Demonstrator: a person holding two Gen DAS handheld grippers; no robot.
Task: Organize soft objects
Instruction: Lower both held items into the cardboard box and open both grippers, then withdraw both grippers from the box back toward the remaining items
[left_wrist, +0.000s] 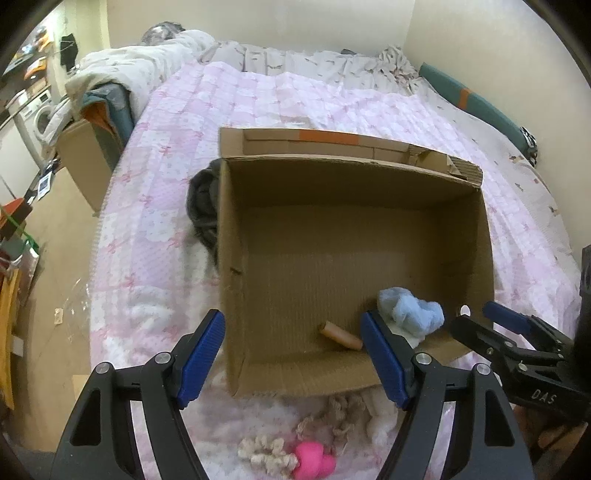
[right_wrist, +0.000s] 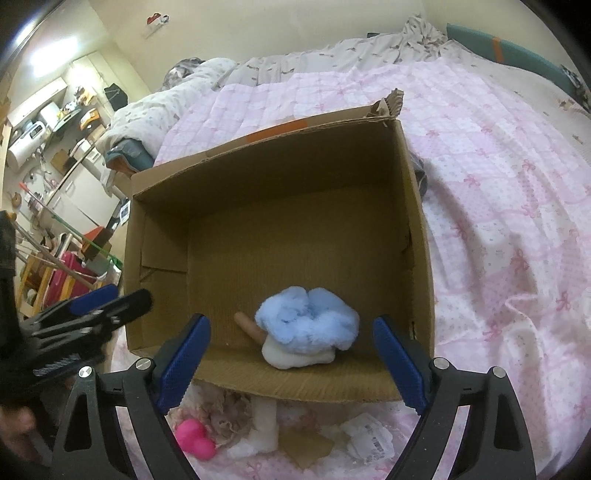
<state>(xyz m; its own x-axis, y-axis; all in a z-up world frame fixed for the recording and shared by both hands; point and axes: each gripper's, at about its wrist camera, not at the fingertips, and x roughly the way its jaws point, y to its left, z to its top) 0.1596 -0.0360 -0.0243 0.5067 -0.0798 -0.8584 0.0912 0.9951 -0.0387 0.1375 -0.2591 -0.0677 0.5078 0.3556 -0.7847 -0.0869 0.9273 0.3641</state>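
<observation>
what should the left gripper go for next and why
Probably lower the open left gripper toward the pink toy with the beige rope, lying on the bed just outside the cardboard box. The blue plush is already in the box, and both grippers are empty.

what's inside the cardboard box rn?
Inside the cardboard box: a fluffy blue toy atop something white, and a tan cylinder partly hidden behind it. Nothing else visible.

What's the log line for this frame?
left gripper: open, empty | right gripper: open, empty | box: blue plush inside | pink toy: outside
</observation>
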